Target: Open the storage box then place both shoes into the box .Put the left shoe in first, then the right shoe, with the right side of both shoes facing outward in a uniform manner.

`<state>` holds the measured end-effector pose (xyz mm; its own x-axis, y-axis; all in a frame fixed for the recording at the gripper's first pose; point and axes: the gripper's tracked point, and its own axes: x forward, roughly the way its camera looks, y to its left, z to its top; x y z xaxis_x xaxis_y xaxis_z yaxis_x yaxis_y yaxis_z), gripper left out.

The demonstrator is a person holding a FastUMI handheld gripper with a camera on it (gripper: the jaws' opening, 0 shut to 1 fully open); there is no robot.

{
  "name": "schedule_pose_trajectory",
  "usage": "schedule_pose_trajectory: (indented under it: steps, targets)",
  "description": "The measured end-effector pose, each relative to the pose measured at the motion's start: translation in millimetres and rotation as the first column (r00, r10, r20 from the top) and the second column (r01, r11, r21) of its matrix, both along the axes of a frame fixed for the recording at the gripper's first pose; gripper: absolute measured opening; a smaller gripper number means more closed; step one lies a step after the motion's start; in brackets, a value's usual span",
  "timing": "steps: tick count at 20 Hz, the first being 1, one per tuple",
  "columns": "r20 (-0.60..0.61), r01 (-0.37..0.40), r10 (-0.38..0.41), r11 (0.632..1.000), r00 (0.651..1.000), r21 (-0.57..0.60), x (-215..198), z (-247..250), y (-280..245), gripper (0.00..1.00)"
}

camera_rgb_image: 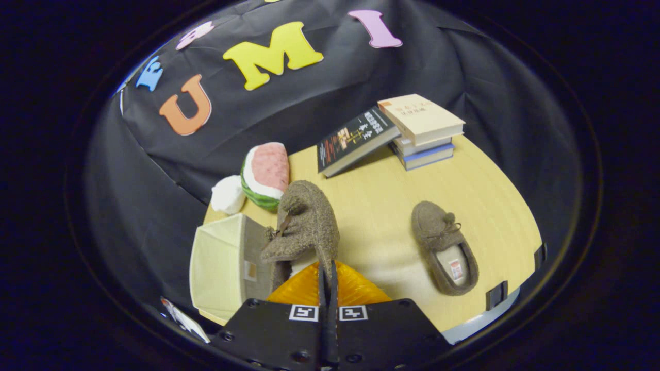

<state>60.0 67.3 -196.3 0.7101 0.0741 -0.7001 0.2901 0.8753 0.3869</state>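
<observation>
While jaws pinch one shoe (304, 226), wooden table (381, 206), black cloth wall (154, 170).

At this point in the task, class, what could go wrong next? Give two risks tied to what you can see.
1. The gripper pinches only the thin heel edge of the brown fuzzy slipper, whose toe hangs free; it may slip or swing before reaching the open cream storage box.
2. The held slipper hangs close to the box's rim, so lowering it carelessly could catch the edge and shove the box off the wooden table.
</observation>
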Motion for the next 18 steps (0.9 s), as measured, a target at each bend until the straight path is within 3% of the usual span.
schedule_pose_trajectory:
  steps: [3,8,13,18]
  targets:
    - [0.037,0.031,-0.032,0.999,0.999,0.026,14.1,32.6,33.6,0.0]
    - [0.056,-0.028,0.025,0.999,0.998,0.038,31.8,51.9,114.4,0.0]
    - [0.043,-0.093,0.091,0.995,0.995,0.044,42.9,34.0,192.8,0.0]
    - [-0.026,-0.08,0.081,0.995,0.996,0.06,43.1,-9.5,228.6,0.0]
